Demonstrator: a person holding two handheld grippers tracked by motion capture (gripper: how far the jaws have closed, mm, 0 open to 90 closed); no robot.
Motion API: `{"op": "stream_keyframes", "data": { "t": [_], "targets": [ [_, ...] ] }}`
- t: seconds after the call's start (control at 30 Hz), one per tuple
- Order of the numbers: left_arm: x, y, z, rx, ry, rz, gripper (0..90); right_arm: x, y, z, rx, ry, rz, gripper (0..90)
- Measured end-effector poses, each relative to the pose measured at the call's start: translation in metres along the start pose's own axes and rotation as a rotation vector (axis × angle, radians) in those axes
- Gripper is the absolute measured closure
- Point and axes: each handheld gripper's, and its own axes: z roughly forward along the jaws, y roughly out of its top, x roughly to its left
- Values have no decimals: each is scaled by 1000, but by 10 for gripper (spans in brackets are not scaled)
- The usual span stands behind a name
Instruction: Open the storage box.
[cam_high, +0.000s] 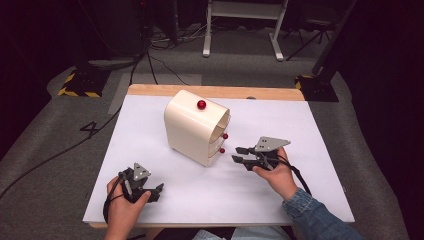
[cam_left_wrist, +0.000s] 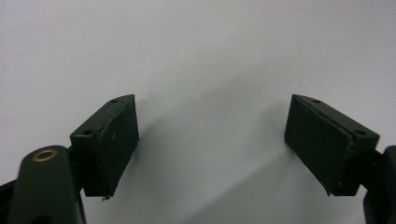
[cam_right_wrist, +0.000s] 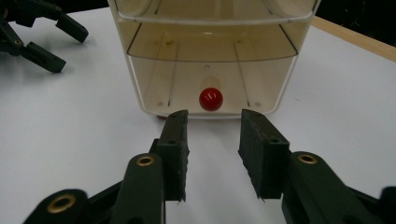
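Okay, likely step: pinch the lowest red knob (cam_right_wrist: 211, 99) on the cream drawer cabinet (cam_high: 187, 125) and pull that bottom drawer out. Knob low on the cabinet's drawer face, at the middle of the bottom drawer, just above the white table top (cam_high: 300, 200). Right gripper (cam_right_wrist: 214, 116) just in front of that face, aimed straight at the knob, jaws narrowed to a small gap, nothing between them, tips short of the knob. Left gripper (cam_high: 159, 189) well apart from the cabinet, off its closed side and nearer the person, low over the table top, jaws wide and empty. To do it well: go in level toward the cabinet until the knob sits between the pads, not ahead of them. Check the gap first, looks barely wider than the knob, so open a touch if the tips would bump it. Close on the knob's round sides, centred, not on its front tip, likely slippery and small. Then pull straight out from the cabinet along the drawer's run, no lifting, no twisting. Light cabinet probably, so risk of dragging the whole thing instead of the drawer; consider bringing the left gripper to the cabinet's back or top to brace. Stay clear of the middle knob (cam_high: 225, 136) just above on the same face, and ignore the top knob (cam_high: 201, 104) on the cabinet's roof.
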Motion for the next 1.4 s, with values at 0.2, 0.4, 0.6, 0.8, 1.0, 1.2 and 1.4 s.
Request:
{"op": "stream_keyframes", "data": {
  "t": [0.2,0.4,0.6,0.8,1.0,1.2,1.4],
  "targets": [
    [4,-4,2,-27,-33,-19,147,-1,0,14,-20,21,16,661],
    [4,-5,3,-35,-29,-19,147,0,-2,29,-50,39,23,666],
    [4,-6,3,-36,-29,-19,146,-2,-7,39,-82,32,39,667],
    [4,-6,3,-35,-28,-19,146,-5,-11,45,-96,31,41,720],
    [4,-6,3,-34,-30,-18,146,-8,-12,45,-101,41,51,741],
    [4,-6,3,-34,-29,-17,146,-7,-12,45,-103,37,48,742],
    [4,-6,3,-34,-29,-18,146,-5,-13,35,-86,29,44,742]
  ]
}}
